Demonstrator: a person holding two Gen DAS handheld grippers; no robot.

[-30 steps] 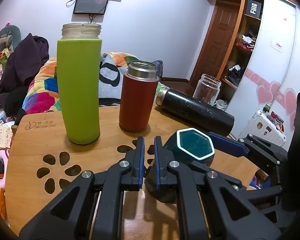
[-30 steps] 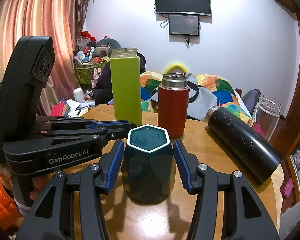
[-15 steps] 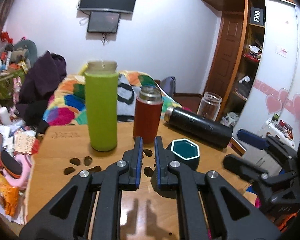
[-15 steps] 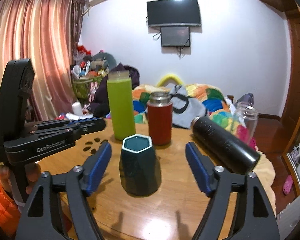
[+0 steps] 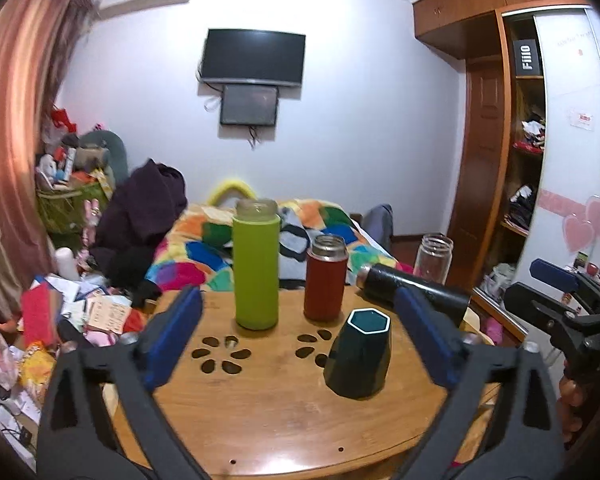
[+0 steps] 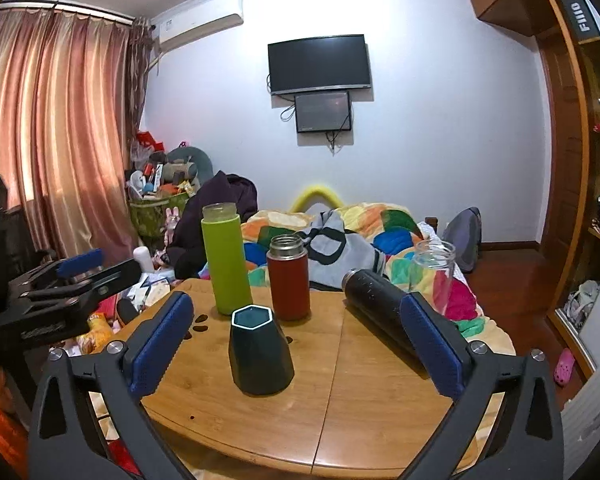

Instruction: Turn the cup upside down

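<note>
Dark hexagonal cup [image 6: 260, 350]: standing on my tabletop [image 6: 372, 392], apparently mouth-up, untouched. My left tool [image 5: 300, 336], right tool [image 6: 300, 340]: both spread wide, empty.

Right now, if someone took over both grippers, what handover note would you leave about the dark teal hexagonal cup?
Left gripper: open, holding nothing.
Right gripper: open, holding nothing, with the cup ahead between its fingers but untouched.
Dark teal hexagonal cup: stands alone on the round wooden table, wide end down and narrow white-edged hexagonal end up.
Done: it looks like the cup is already inverted, though I cannot be sure the top face is its base.
Left: confirm that. If it is, nothing remains.
</note>
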